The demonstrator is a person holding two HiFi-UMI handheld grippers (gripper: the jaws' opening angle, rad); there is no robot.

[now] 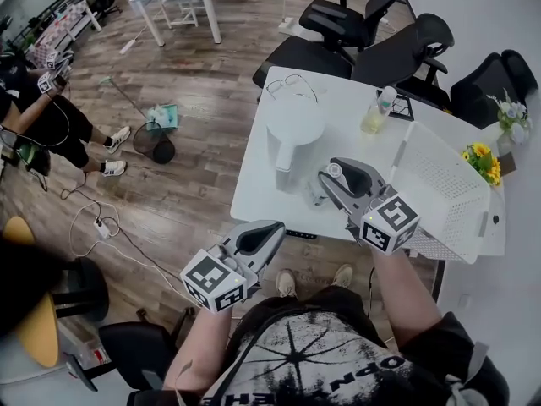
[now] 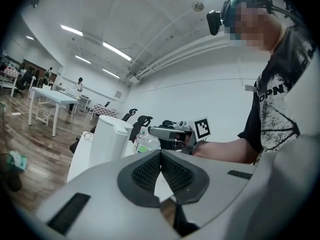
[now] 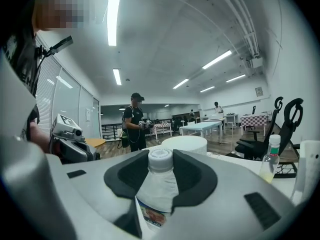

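Note:
My right gripper is shut on a small clear water bottle with a white cap, held over the near part of the white table. In the right gripper view the bottle stands upright between the dark pads. A tall white lidded container stands just beyond it. My left gripper hangs off the table's near edge above the floor, shut and empty. In the left gripper view its pads meet, with the container and the right gripper ahead.
On the table lie glasses, a second bottle of yellowish liquid and a white perforated tray; flowers sit at its right. Black office chairs crowd the far side. A person stands across the room.

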